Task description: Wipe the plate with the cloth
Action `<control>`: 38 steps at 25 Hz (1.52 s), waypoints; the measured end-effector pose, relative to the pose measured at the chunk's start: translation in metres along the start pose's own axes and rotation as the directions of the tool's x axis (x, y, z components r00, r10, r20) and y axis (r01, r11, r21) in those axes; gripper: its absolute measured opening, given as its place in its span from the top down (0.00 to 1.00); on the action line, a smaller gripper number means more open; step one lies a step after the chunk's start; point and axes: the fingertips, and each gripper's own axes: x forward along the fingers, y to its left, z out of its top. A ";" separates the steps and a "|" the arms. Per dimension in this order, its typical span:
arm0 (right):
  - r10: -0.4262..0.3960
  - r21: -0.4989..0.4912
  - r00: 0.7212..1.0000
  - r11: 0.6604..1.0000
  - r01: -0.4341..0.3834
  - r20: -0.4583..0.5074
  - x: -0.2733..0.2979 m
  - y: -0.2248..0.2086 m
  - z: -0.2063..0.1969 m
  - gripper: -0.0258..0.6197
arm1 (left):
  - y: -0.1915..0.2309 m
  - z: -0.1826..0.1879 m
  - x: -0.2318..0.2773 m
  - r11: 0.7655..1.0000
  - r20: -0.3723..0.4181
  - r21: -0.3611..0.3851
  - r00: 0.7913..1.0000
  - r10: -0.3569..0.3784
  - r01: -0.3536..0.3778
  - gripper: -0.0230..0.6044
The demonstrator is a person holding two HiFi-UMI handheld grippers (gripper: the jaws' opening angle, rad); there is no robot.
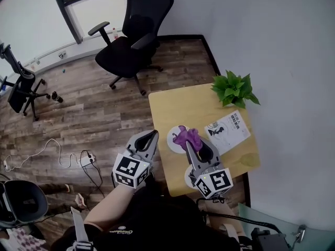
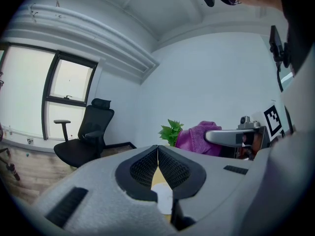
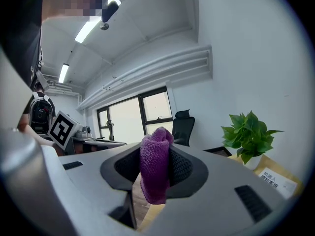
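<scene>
A white plate lies on the small wooden table near its left edge. Above the plate's right part hangs a bunched purple cloth, and my right gripper is shut on it. The right gripper view shows the cloth pinched between the pads and drooping below them. My left gripper hovers at the table's left edge beside the plate, shut with nothing in it. In the left gripper view its jaws meet, the plate shows below them, and the cloth is off to the right.
A printed sheet lies right of the plate and a potted plant stands at the table's far right corner. A second white round item sits under my right gripper. A black office chair stands on the wooden floor beyond.
</scene>
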 end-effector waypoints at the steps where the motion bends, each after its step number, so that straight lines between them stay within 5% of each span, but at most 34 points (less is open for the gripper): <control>1: 0.001 0.006 1.000 1.000 -0.001 -0.012 0.001 0.000 -0.005 0.77 | 0.000 -0.005 0.000 1.000 -0.011 -0.007 1.000 0.000 0.000 0.95; 18: 0.030 0.084 0.977 0.996 -0.013 -0.210 0.023 -0.014 -0.105 0.77 | 0.004 -0.083 0.020 0.995 -0.137 -0.100 0.991 -0.014 0.001 0.95; 27: -0.002 -0.050 0.906 0.999 -0.021 -0.423 0.087 -0.057 -0.191 0.77 | 0.009 -0.087 0.020 0.994 -0.143 -0.113 0.990 -0.004 -0.013 0.95; 38: -0.041 -0.158 0.835 0.986 -0.055 -0.548 0.124 -0.074 -0.237 0.77 | 0.013 -0.095 0.010 0.992 -0.153 -0.120 0.988 0.012 -0.031 0.95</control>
